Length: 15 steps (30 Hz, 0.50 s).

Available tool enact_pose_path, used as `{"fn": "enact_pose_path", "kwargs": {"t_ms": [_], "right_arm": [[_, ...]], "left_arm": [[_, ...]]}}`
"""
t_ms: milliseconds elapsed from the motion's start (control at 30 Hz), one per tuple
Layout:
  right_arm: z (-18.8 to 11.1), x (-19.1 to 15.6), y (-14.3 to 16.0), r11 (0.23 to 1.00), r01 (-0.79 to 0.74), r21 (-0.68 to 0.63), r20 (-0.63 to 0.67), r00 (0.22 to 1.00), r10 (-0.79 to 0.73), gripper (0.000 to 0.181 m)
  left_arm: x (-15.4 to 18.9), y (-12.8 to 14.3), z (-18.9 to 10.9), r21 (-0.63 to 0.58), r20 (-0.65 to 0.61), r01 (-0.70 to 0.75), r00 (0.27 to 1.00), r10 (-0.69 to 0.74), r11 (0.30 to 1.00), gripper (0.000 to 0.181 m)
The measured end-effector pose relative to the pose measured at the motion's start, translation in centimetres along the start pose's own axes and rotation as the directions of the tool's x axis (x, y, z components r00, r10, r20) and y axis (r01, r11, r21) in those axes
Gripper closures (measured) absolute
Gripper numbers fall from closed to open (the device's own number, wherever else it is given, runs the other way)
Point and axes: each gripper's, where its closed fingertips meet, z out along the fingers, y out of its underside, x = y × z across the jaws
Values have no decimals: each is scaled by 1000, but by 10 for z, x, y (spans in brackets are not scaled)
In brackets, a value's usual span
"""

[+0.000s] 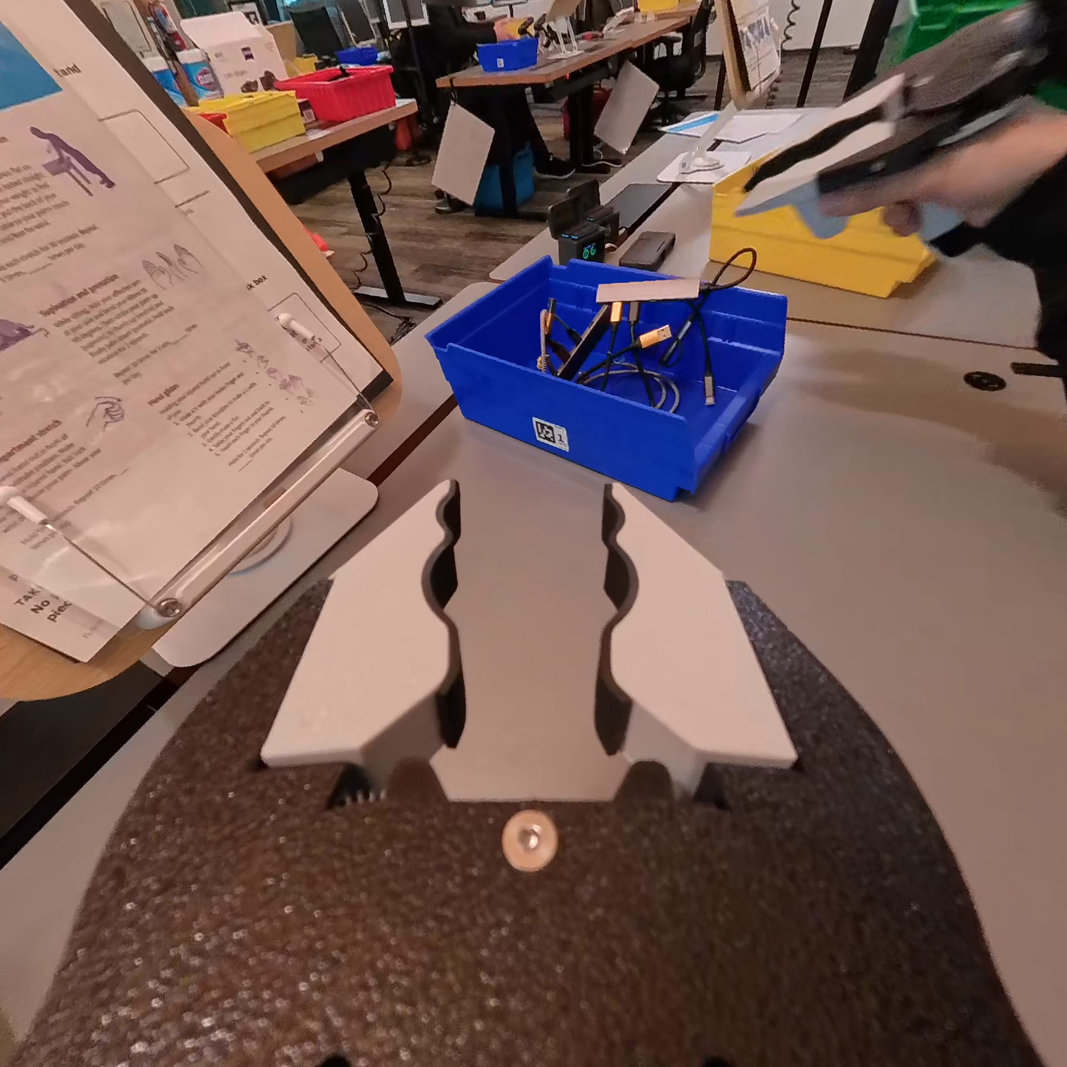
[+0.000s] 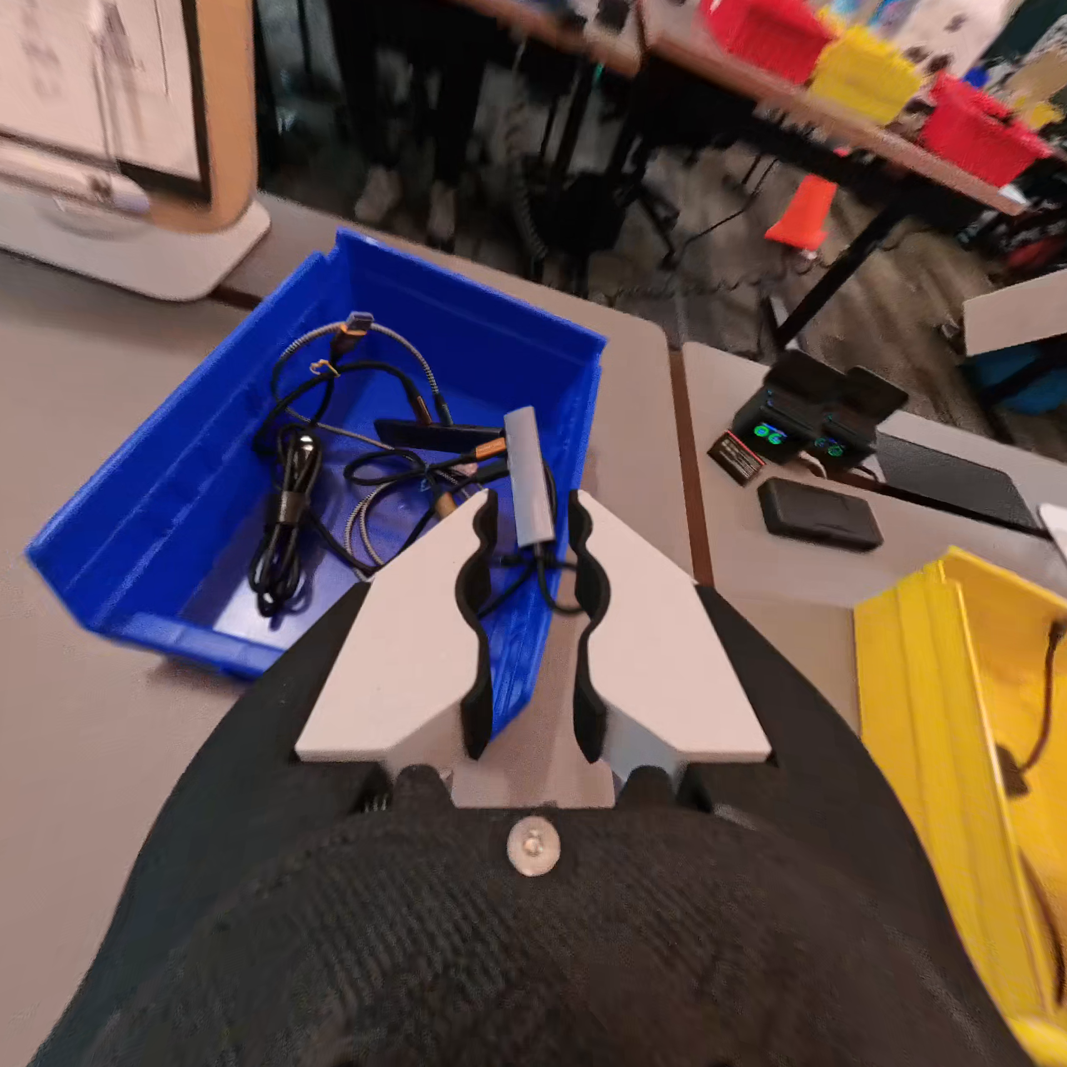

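Note:
A blue bin (image 1: 606, 439) stands on the grey table and holds a tangle of cables (image 1: 623, 358) and a grey hub bar (image 1: 646, 290). My left gripper (image 1: 531, 496) is open and empty, low over the table, a short way in front of the bin. My right gripper (image 2: 528, 499) is open and empty, held above the bin's right end (image 2: 571, 404), with the grey hub bar (image 2: 528, 479) and black cables (image 2: 283, 519) just beyond its fingertips. The right gripper also shows blurred at the upper right of the left wrist view (image 1: 768, 179).
A document stand (image 1: 144, 346) with printed sheets stands at the left on a white base. A yellow bin (image 2: 970, 750) sits right of the blue one. Black chargers (image 2: 808, 427) and a black case (image 2: 820, 514) lie behind. Other tables with red and yellow bins stand farther back. The grippers' ends are close to 35 centimetres from one another.

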Motion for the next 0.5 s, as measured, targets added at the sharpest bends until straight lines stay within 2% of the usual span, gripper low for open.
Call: {"fn": "enact_pose_path", "kwargs": {"t_ms": [100,200,267,333,433,500], "right_arm": [[-42,-14,26,985,-138,107,58,990,132,156],[-61,-41,75,979,-174,106,96,982,165,146],[-65,-57,102,980,-172,104,103,982,161,130],[-62,-63,120,986,-139,87,88,987,131,116],[-59,-55,144,998,-24,-64,24,999,26,78],[-64,-43,142,998,4,-56,-46,999,-6,77]], "left_arm": [[8,5,13,-18,-14,7,1000,-7,1000,130],[24,13,38,-30,-22,34,999,-35,999,115],[40,21,62,-39,-30,83,996,-84,996,104],[65,31,91,-54,-63,131,989,-134,990,102],[97,47,140,-110,-72,167,982,-175,980,96],[115,51,169,-163,-65,204,974,-217,965,88]]}}
